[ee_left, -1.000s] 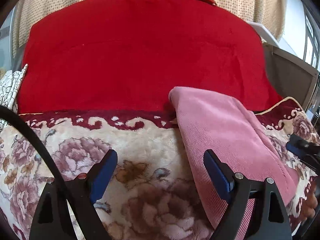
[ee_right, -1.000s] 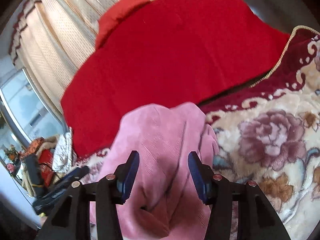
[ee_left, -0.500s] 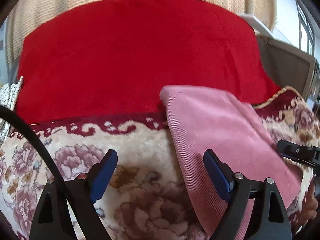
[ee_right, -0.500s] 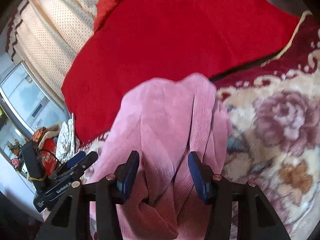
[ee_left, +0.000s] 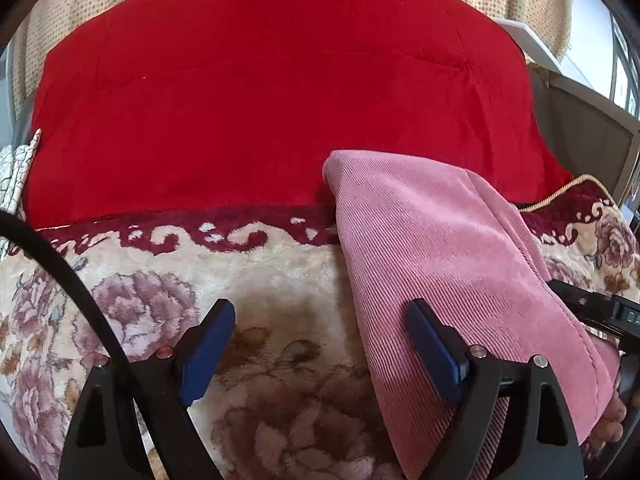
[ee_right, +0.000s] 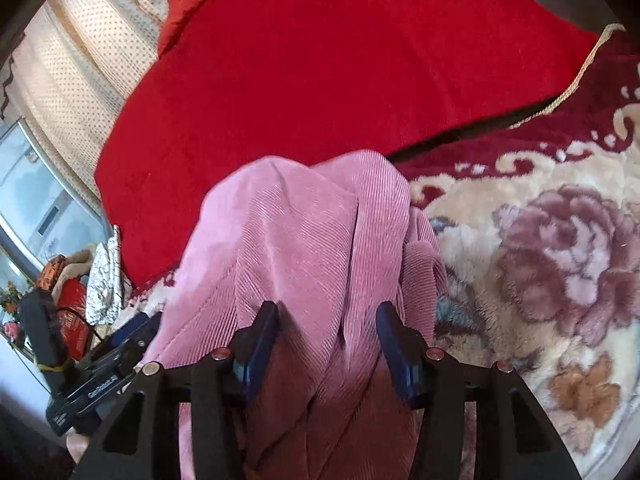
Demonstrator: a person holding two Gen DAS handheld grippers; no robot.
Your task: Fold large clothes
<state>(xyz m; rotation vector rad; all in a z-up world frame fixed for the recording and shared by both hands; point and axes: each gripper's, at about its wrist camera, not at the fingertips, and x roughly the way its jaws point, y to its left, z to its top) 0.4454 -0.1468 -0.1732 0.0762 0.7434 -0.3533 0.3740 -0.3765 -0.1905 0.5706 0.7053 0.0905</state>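
The pink garment [ee_left: 448, 256] lies in a long folded strip on the floral blanket [ee_left: 256, 280], its far end reaching the blanket's dark red patterned border and touching the red cover [ee_left: 280, 100] beyond it. The cloth is ribbed like corduroy; in the left wrist view its top face is smooth, with a fold line running along its right side. From the right wrist view the same garment [ee_right: 304, 248] shows several lengthwise creases and bunched layers on the side nearer the blanket's big rose. The left gripper [ee_left: 320, 344] is spread wide and holds nothing: its left finger is over bare blanket, its right finger over the garment's near left edge. The right gripper [ee_right: 326, 340] is also released, its fingers parted with folds of the pink cloth between them, not pinched. The right gripper's body [ee_left: 600, 312] shows at the right edge of the left wrist view, beside the garment. A dotted cream curtain [ee_right: 80, 72] hangs behind the red cover, and a white patterned cloth [ee_right: 104, 280] lies at the cover's left end.
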